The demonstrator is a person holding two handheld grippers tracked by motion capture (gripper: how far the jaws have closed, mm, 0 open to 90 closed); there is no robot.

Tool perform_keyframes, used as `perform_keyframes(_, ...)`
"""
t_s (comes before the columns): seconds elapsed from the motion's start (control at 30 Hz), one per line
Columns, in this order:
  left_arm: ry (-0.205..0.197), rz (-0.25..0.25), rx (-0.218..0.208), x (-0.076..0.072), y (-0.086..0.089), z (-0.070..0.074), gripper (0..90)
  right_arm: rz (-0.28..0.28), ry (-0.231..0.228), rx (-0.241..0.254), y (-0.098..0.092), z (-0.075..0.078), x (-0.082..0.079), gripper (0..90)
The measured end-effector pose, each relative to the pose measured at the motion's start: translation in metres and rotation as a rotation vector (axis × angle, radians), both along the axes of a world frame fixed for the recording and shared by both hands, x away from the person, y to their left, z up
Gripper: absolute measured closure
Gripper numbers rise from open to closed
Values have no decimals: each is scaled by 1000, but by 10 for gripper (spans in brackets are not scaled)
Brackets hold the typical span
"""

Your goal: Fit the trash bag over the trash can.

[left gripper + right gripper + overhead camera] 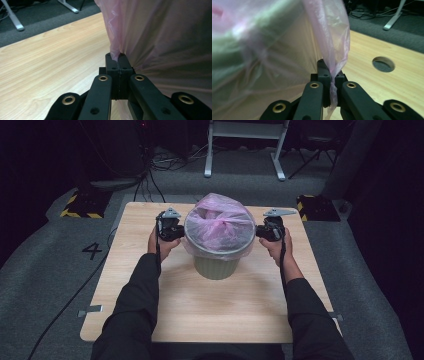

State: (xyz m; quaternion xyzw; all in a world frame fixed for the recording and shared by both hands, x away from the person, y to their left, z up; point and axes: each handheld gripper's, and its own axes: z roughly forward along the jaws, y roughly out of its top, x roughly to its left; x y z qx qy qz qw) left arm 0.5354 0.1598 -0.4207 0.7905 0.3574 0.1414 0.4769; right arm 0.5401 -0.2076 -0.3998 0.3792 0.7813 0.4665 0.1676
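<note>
here a round pale-green bin (pixel 216 266) stands mid-counter (pixel 150 290) on light wood grain, lined with a thin, crinkled, translucent pink bag (pixel 220 227) that drapes over its rim. my left tool (pixel 118 57) pinches the film at one side, my right tool (pixel 331 70) clamps a fold opposite.

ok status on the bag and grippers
Left gripper shut on bag edge, right gripper likewise. Bag lines bin, folded over rim. Nothing in the way.
</note>
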Motion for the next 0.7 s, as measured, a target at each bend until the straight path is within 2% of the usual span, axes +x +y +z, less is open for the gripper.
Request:
perform_keyframes(0.07, 1, -1, 4, -2, -1, -2, 900, 16, 24, -13, 1, -5, -1, 900)
perform_keyframes(0.17, 1, -18, 2, -8, 0, -3, 900, 47, 39, -7, 2, -9, -6, 900)
perform_keyframes(0.3, -10, -59, 32, -22, 1, -1, 900, 85, 37, -5, 2, -9, -14, 900)
perform_keyframes(0.47, -39, -80, 41, -38, 3, -1, 900, 126, 32, 10, -3, -11, -31, 900)
perform_keyframes(0.63, -69, -55, 41, -50, 8, 1, 888, 139, 23, 3, -10, -12, -43, 900)
perform_keyframes(0.67, -77, -38, 45, -52, 10, 2, 853, 141, 24, 0, -11, -12, -45, 900)
perform_keyframes(0.7, -84, -13, 52, -55, 11, 2, 775, 140, 21, -6, -12, -12, -46, 900)
